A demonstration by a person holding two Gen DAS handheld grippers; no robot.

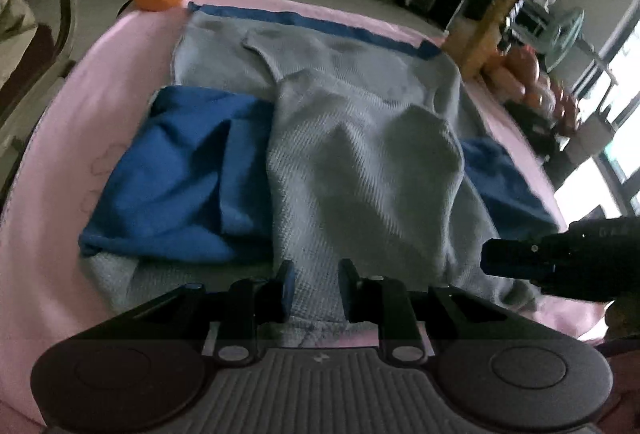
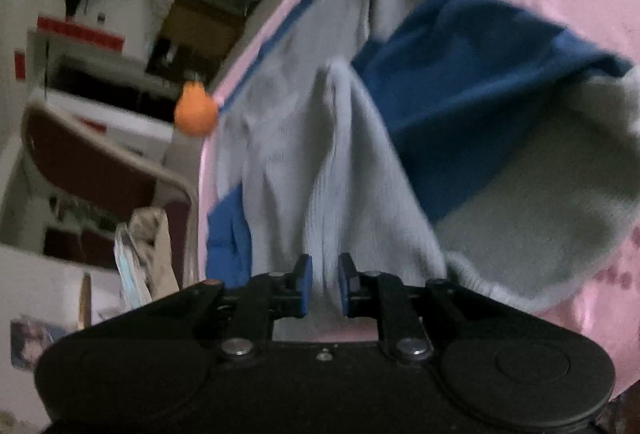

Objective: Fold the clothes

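pink table cover (image 1: 60, 153); no legible writing; both hand-held grippers (image 1: 316, 290) (image 2: 325, 284) pinch grey-blue garment (image 1: 360, 161) (image 2: 304, 169).

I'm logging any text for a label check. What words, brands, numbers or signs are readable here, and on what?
None can be read.
The grey and blue garment shows no print or tag.
The red-banded boxes on the shelves are too blurred to read.
The small mark on the left hand-held gripper body is a symbol, not letters.
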